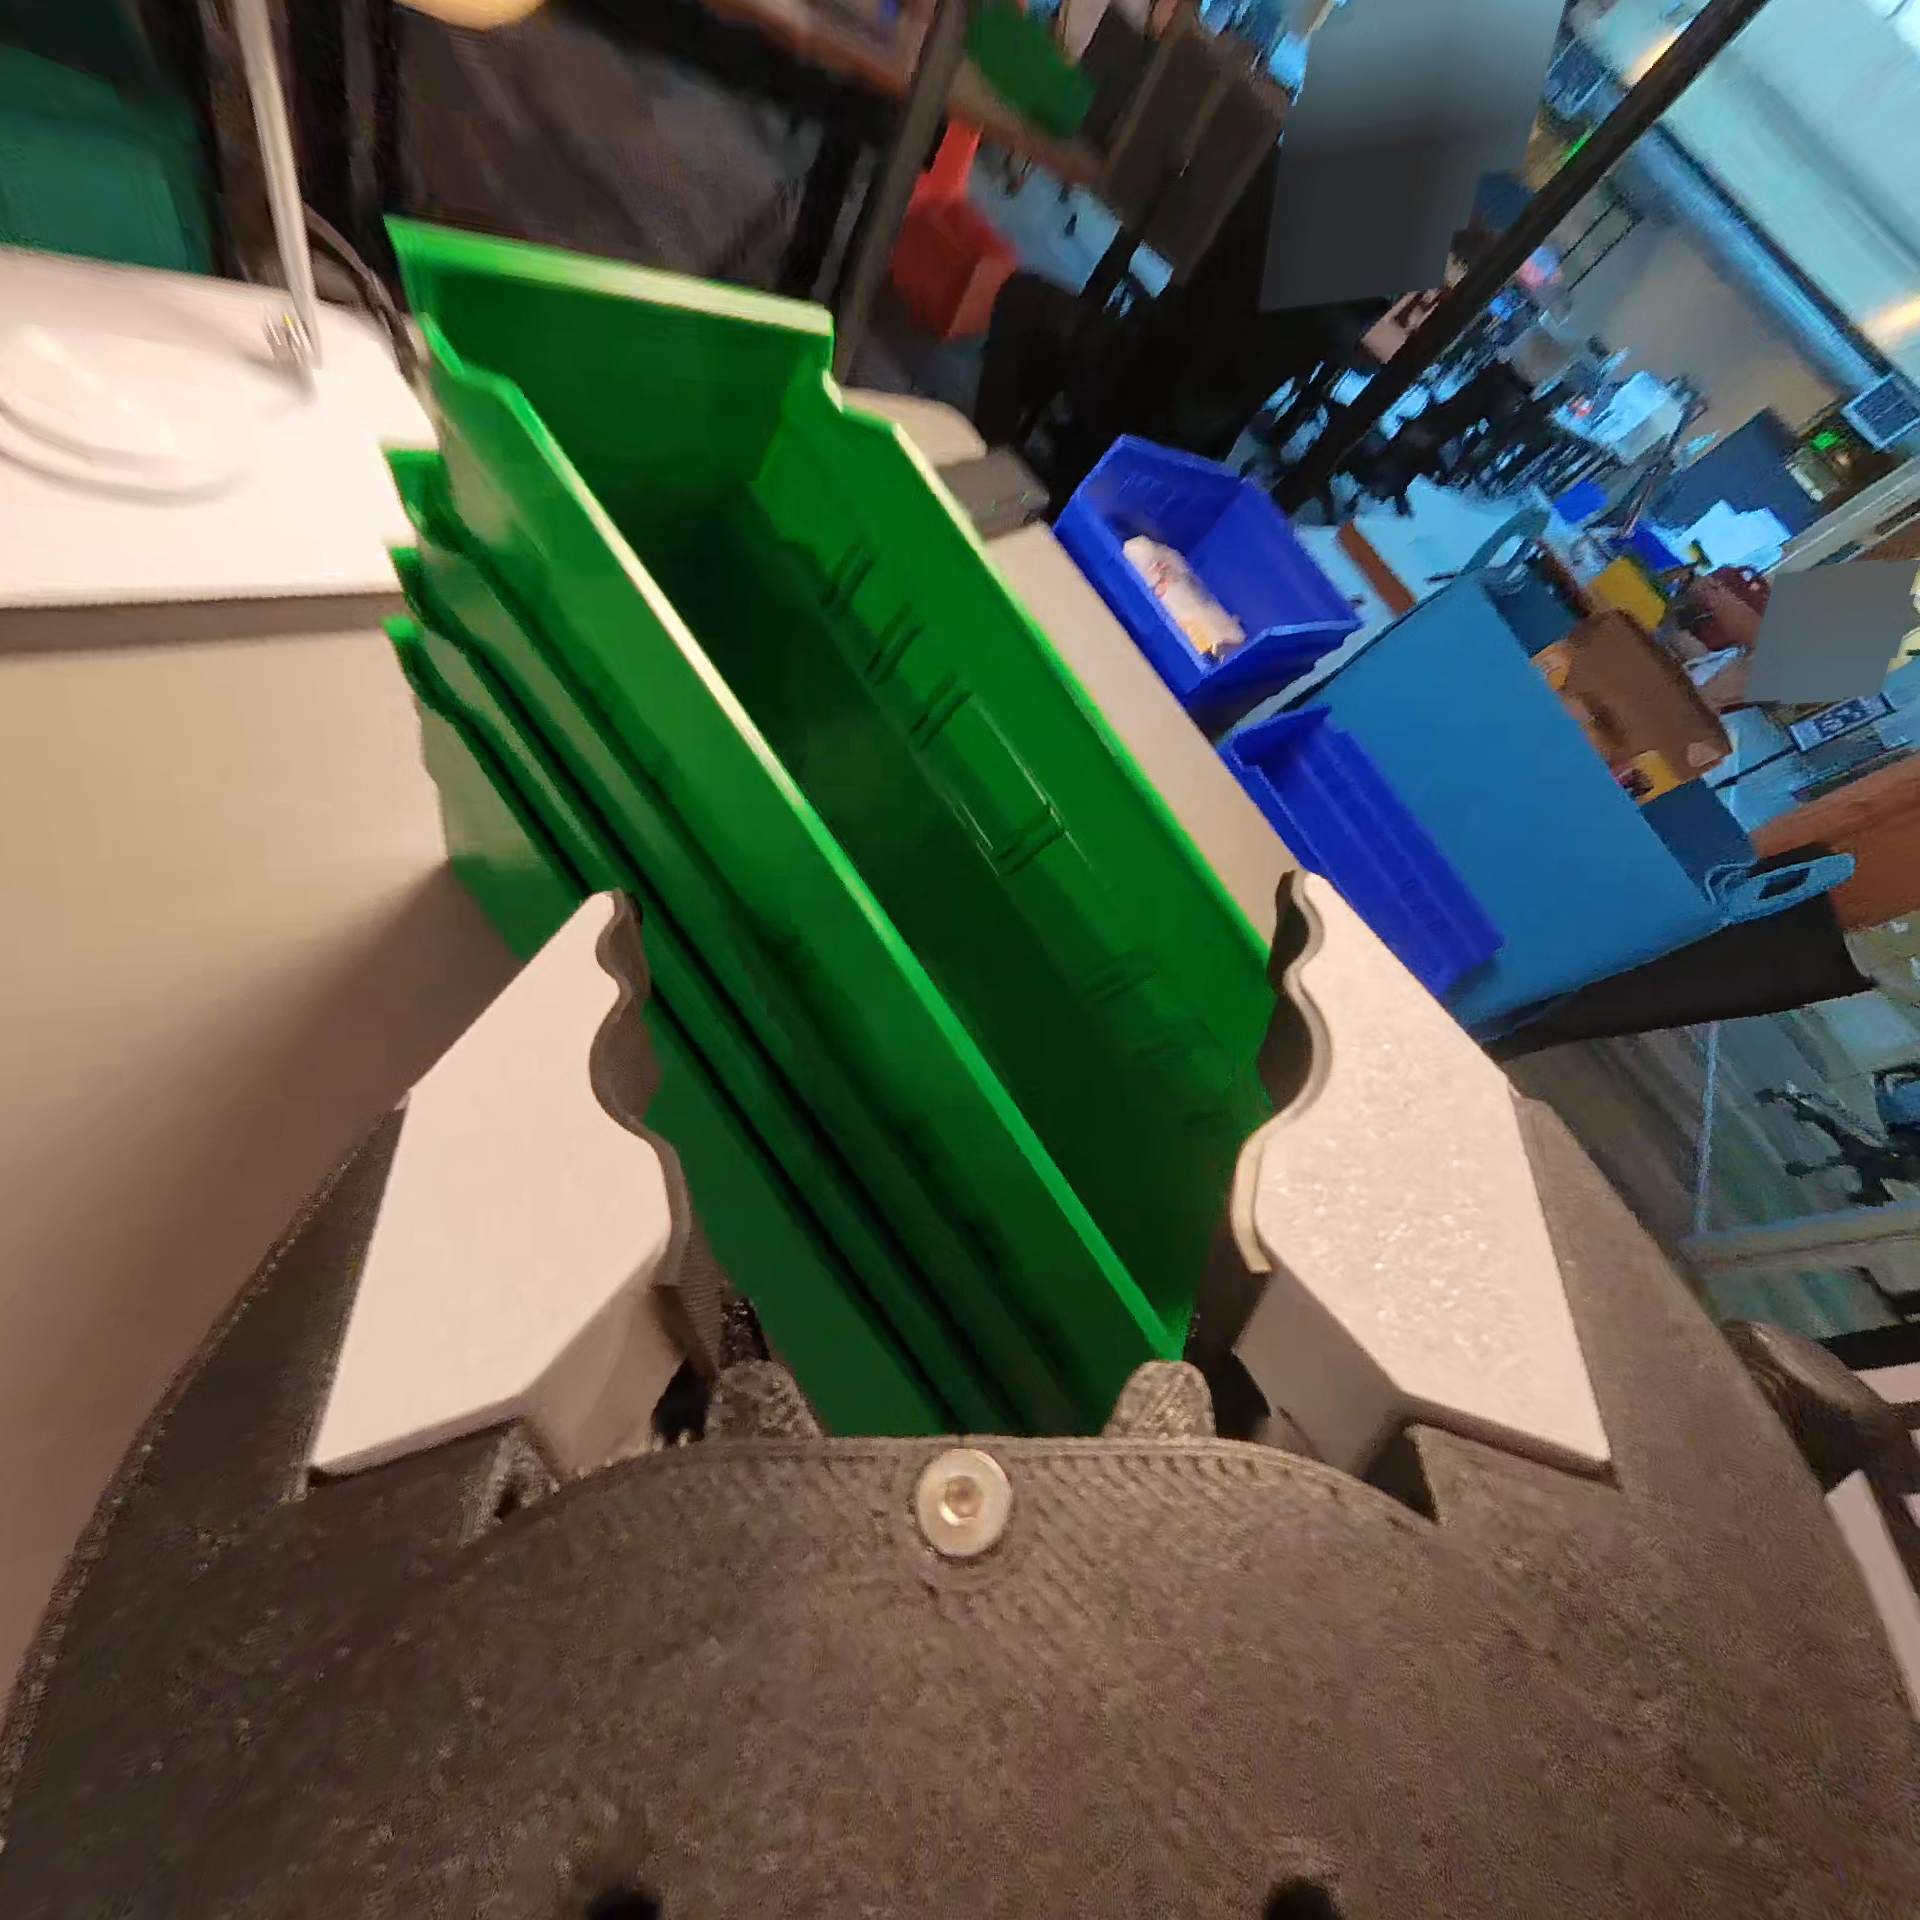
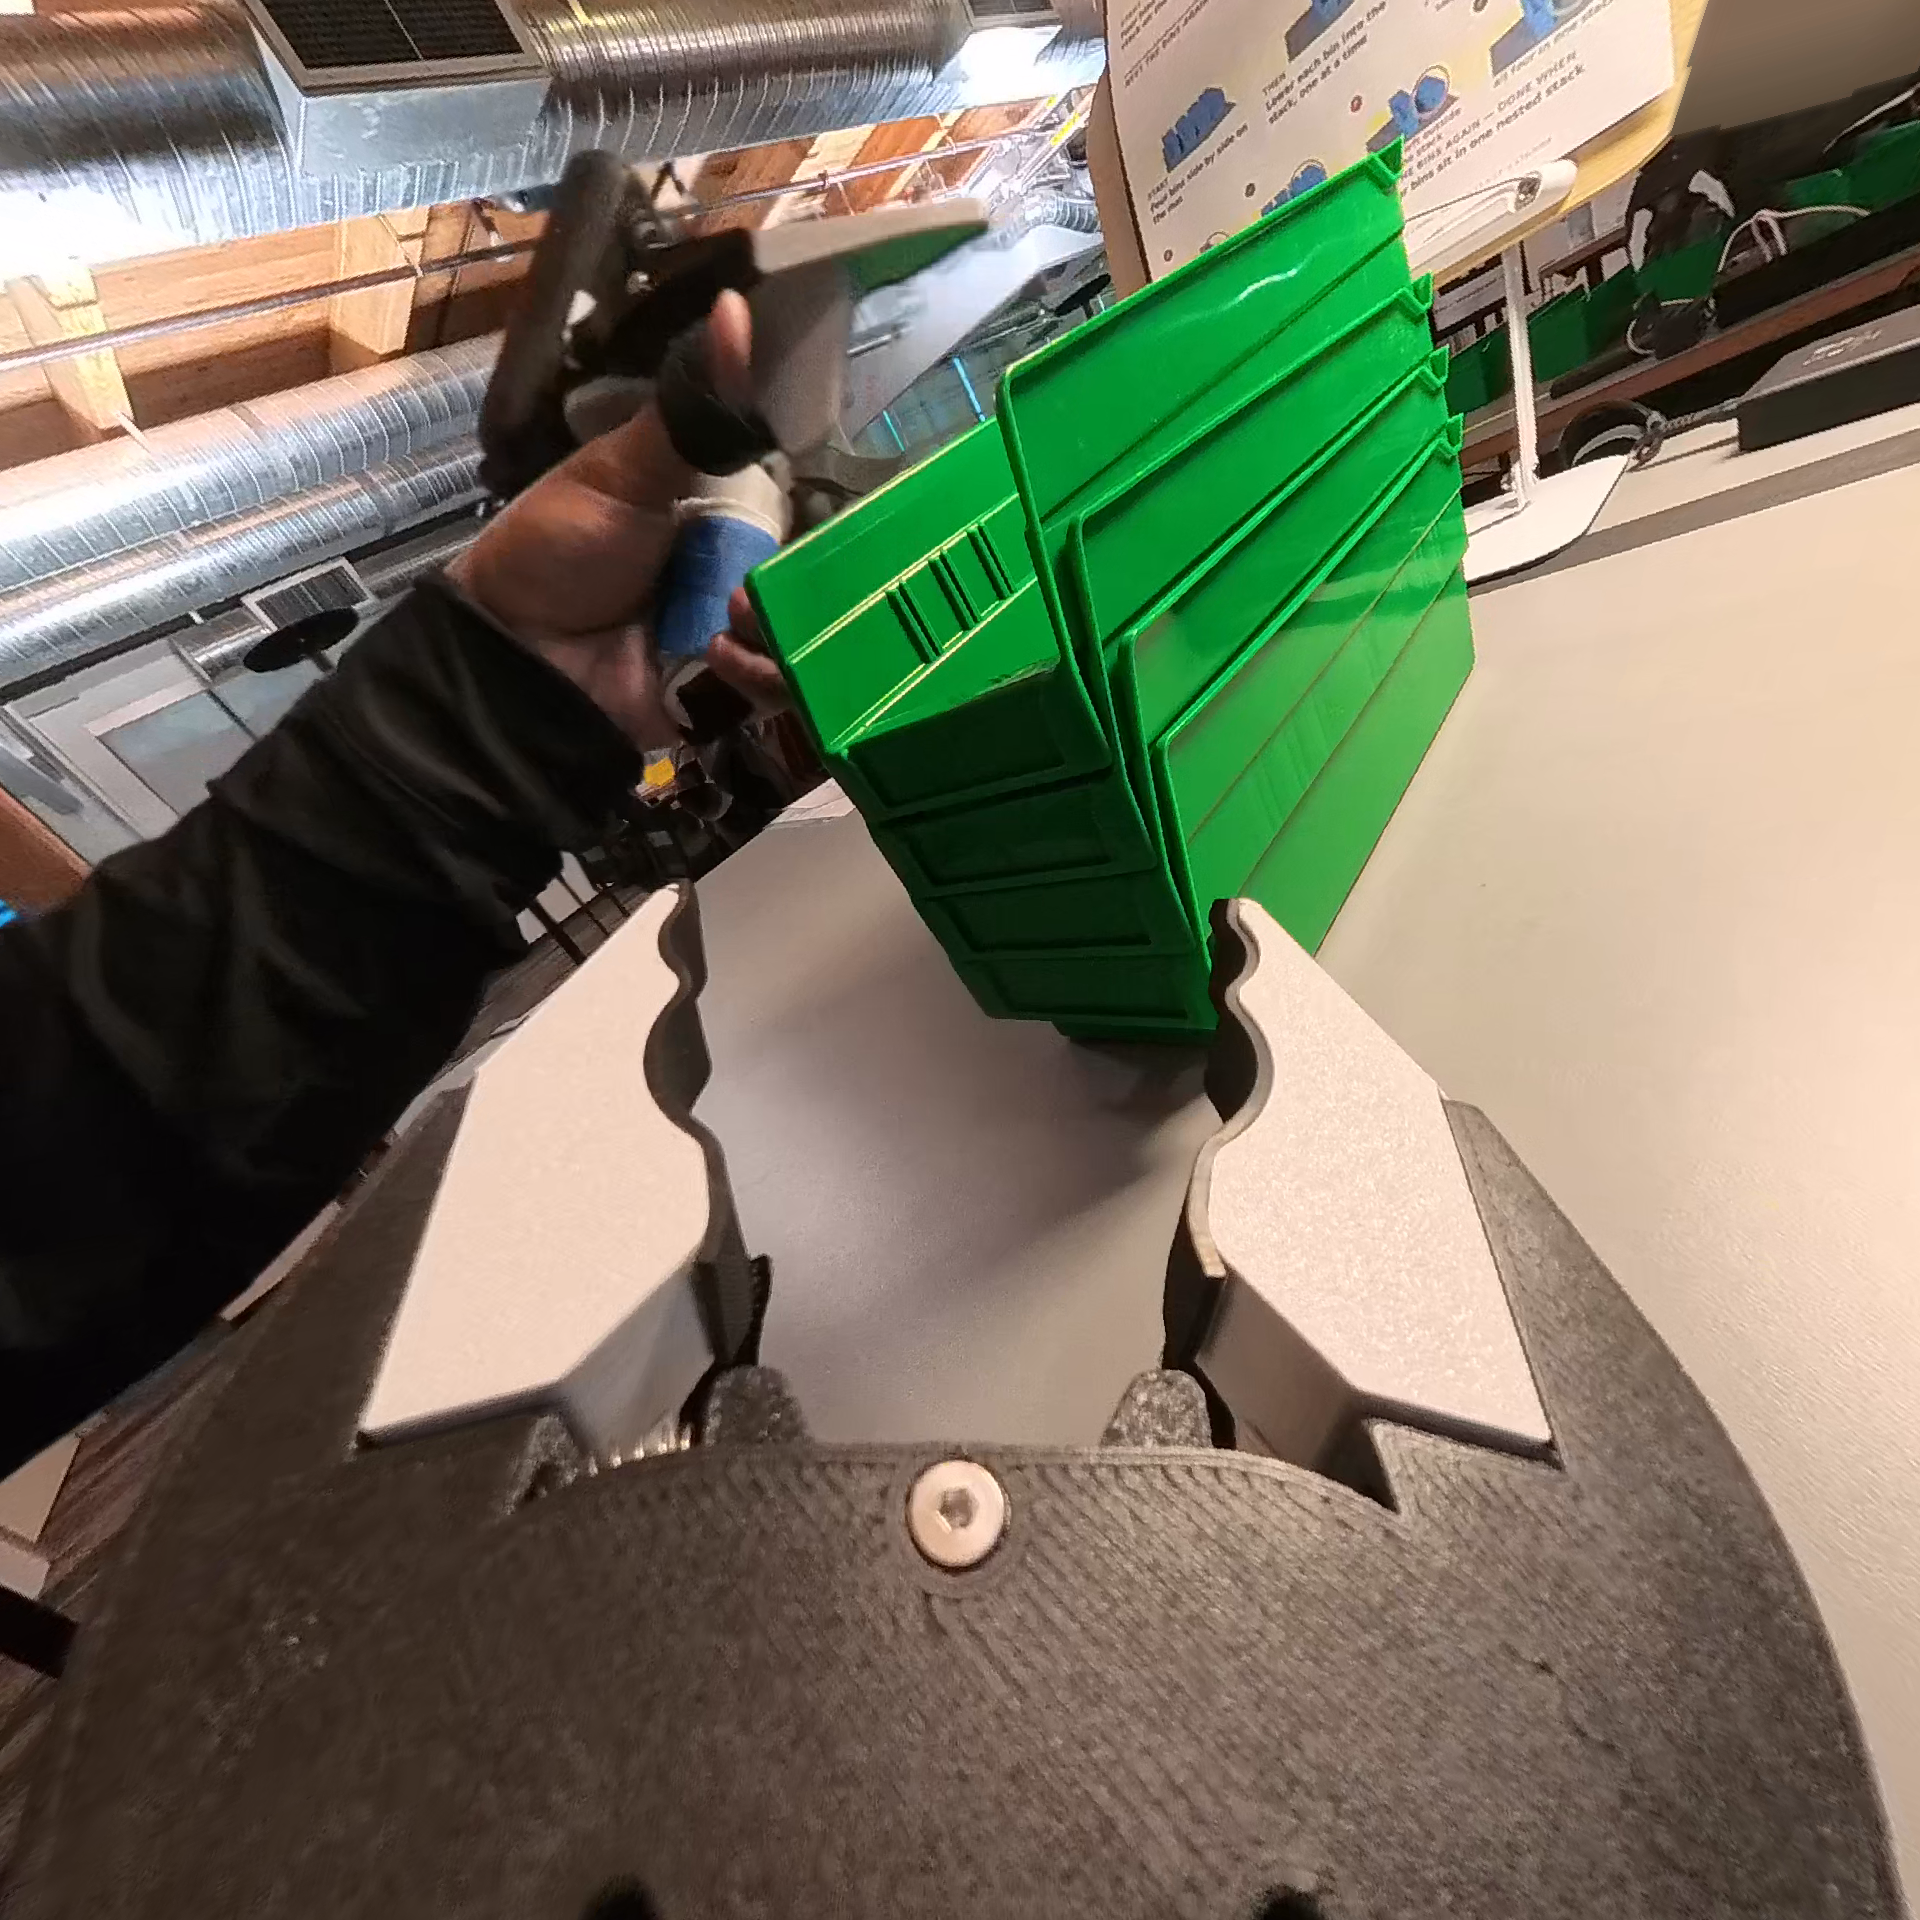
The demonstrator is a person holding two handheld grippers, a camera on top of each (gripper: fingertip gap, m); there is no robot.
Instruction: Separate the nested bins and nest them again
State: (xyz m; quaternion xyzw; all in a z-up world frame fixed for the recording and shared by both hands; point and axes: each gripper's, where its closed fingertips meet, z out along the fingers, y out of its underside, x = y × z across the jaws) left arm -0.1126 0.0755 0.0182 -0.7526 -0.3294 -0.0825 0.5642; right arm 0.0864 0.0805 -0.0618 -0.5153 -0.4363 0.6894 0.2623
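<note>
Separating has begun: the left hand-held gripper, jaws wide, straddles the top green bin, seemingly ungripped. Next: close and lift. The right hand-held gripper gapes empty over the bench.

Glossy green plastic bins, smooth matt grey table, seemingly rough black tongs

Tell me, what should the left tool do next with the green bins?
Probably close the left tool on the top green bin. That bin sits between the open fingers, already tipped up from the nested stack, while the right tool waits open nearby.
</note>
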